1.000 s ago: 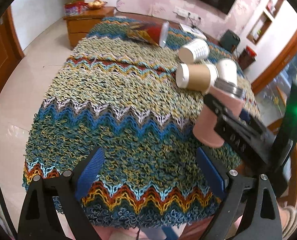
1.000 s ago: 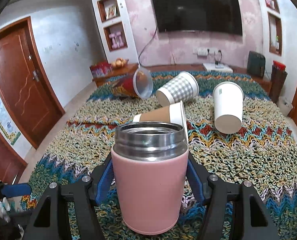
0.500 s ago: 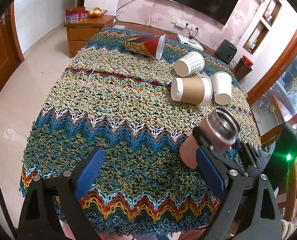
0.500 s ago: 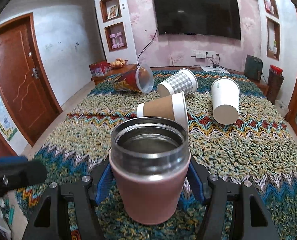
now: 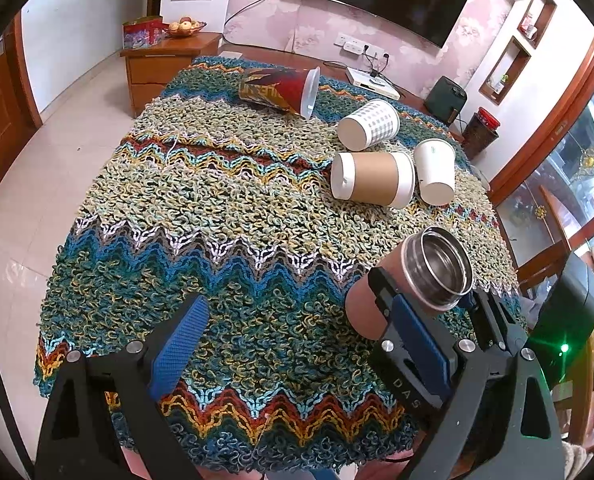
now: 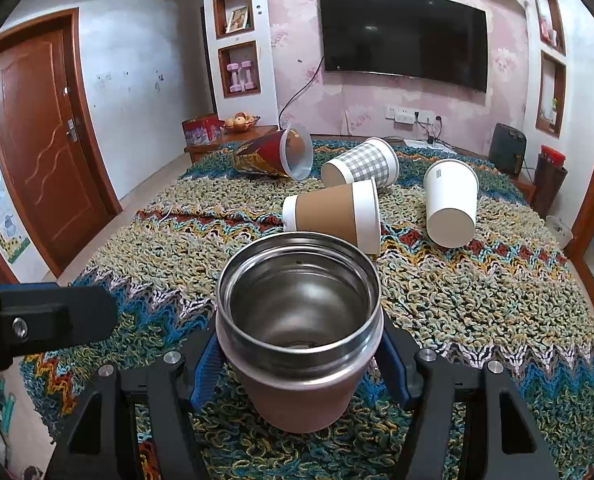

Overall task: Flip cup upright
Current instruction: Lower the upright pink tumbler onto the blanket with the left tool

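Note:
A pink steel-rimmed cup [image 6: 297, 344] stands mouth up between the blue pads of my right gripper [image 6: 297, 372], which is shut on it; its base is at the woven tablecloth [image 6: 477, 300]. In the left wrist view the same cup [image 5: 413, 280] shows at the right, held by the right gripper [image 5: 437, 320]. My left gripper [image 5: 297, 344] is open and empty over the near edge of the table. Its finger [image 6: 45, 320] shows at the left of the right wrist view.
Several cups lie on their sides at the far half of the table: a brown-sleeved cup [image 6: 333, 216], a white cup [image 6: 451, 206], a checked cup [image 6: 361, 164] and a red printed cup [image 6: 275, 156]. A wooden cabinet [image 5: 165, 64] stands beyond the table.
The right gripper has lowered the pink cup toward the near right of the table and tipped it more upright. The left gripper stays open and has drawn back slightly.

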{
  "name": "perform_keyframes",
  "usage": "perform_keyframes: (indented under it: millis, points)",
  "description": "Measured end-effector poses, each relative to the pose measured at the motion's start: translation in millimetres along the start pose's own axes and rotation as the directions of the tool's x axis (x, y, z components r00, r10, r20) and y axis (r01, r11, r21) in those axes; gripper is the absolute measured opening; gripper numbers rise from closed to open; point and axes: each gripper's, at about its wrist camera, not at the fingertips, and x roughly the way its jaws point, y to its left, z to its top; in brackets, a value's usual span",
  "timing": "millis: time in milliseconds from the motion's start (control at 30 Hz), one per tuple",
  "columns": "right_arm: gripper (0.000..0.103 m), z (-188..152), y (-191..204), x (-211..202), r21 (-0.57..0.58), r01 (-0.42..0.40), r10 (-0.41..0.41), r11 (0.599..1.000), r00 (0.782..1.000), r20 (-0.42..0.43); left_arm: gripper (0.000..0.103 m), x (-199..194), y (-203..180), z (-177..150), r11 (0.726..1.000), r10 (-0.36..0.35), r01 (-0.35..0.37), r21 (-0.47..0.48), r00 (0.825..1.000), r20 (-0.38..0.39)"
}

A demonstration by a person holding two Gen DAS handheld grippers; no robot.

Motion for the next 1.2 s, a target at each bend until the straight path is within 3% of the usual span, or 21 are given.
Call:
perform_keyframes:
  millis: [233, 333, 433, 600, 1200]
  points:
    - [0.068, 0.0, -0.1, -2.4, 0.007, -0.015, 0.015, 1.000, 1.000, -0.005, 0.094, 5.0, -6.2, -0.3, 0.998, -0.032, 0.032, 0.053, 0.999, 0.013]
    - [0.069, -1.3, 0.3, -7.4, 0.009, -0.032, 0.032, 0.999, 0.999, 0.009, 0.095, 6.9, -8.1, -1.4, 0.997, -0.048, 0.047, 0.059, 0.999, 0.011]
    - [0.077, -1.3, 2.5, -16.4, 0.002, -0.040, 0.040, 0.999, 0.998, 0.046, 0.100, 7.1, -8.0, -2.6, 0.997, -0.062, 0.061, 0.054, 0.998, 0.010]
    - [0.078, -2.1, 8.0, -23.4, -0.022, -0.021, 0.023, 1.000, 0.998, 0.060, 0.100, 3.0, -7.7, -5.0, 0.997, -0.066, 0.065, 0.047, 0.998, 0.017]
    - [0.078, -6.2, -7.1, -70.6, 0.043, 0.023, -0.025, 0.999, 0.998, 0.066, 0.100, -47.8, -29.5, -14.7, 0.990, -0.116, 0.107, 0.090, 0.988, 0.099]
